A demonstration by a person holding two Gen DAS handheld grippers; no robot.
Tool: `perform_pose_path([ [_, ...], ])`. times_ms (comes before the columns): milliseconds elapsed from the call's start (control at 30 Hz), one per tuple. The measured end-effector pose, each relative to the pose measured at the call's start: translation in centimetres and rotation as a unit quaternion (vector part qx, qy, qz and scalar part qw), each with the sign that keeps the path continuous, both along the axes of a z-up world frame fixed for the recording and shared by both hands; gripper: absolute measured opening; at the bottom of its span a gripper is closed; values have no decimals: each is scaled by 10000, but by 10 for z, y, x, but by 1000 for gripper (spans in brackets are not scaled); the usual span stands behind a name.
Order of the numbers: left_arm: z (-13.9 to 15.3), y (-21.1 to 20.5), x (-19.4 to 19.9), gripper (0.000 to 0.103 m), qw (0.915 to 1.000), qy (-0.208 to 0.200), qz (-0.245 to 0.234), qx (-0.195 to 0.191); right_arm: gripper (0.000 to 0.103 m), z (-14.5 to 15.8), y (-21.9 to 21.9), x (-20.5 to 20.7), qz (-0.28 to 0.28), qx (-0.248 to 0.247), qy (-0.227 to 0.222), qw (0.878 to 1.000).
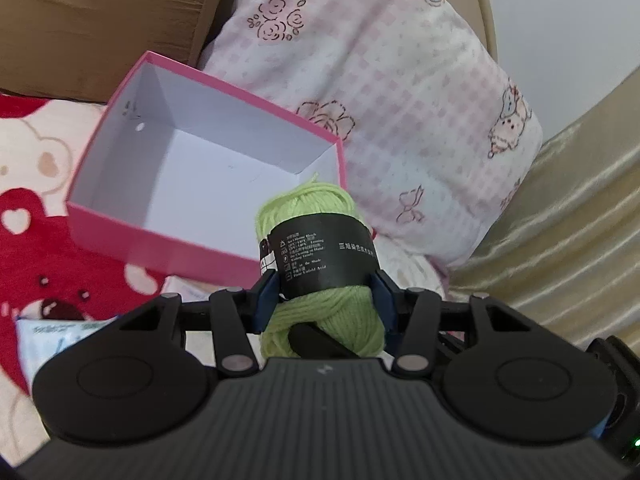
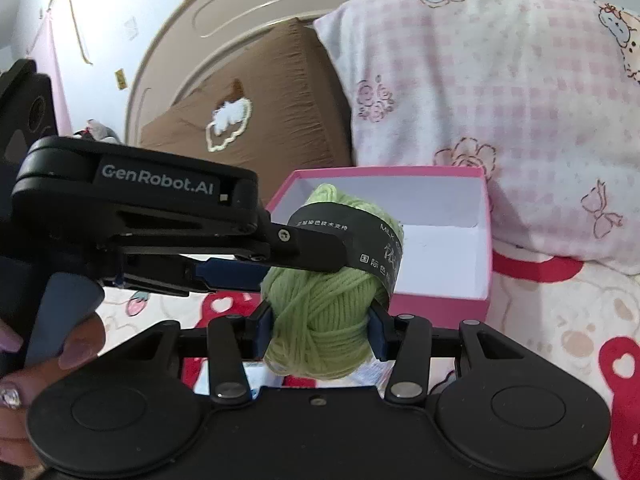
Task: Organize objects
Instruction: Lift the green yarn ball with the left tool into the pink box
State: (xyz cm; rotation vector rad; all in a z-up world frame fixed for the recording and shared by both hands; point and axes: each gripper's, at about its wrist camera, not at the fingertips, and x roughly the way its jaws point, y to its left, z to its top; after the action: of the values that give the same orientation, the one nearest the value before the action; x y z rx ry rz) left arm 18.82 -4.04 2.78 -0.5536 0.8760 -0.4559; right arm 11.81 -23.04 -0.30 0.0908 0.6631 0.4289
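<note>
Both tongs pinch one green yarn skein [image 1: 320,236]: left gripper [image 1: 325,292] at its black label band [image 1: 328,256], right gripper [image 2: 320,326] on bare yarn. Skein held aloft before the open pink box [image 1: 120,236], above the red-patterned bedspread [image 1: 24,264].

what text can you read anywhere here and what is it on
"GenRobot.AI": side of the left hand-held gripper, seen from the right wrist.
"MILK": black band around the green yarn ball; the Chinese characters beside it are unclear.
Care text on the band in the left wrist view: too small to read.
</note>
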Motion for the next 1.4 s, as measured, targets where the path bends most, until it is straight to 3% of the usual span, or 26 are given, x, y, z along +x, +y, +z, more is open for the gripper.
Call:
perform_pose_path([
  [133,-5,-1,14,49,9998,-41,-57,-190,52,3,-4,18,-82,-34,-15,10000],
  [333,-12,-1,38,49,9997,-88,-201,-124,52,-4,-5,32,-256,10,-75,9996],
  [533,-23,9,88,49,9988,-78,-428,-208,52,-8,6,67,-346,-43,-72,9994],
  [767,-46,-6,139,49,9971,61,-757,63,52,-29,4,108,-453,-139,-25,9989],
  [933,-65,-21,165,49,9958,138,-902,40,52,-42,1,130,-599,-491,116,9969],
  [1233,-89,-21,200,49,9947,374,-888,-357,52,-48,6,165,-666,-1125,339,9908],
  [1400,-95,-21,207,49,9956,347,-844,-226,52,-54,14,176,-569,-1381,337,9882],
])
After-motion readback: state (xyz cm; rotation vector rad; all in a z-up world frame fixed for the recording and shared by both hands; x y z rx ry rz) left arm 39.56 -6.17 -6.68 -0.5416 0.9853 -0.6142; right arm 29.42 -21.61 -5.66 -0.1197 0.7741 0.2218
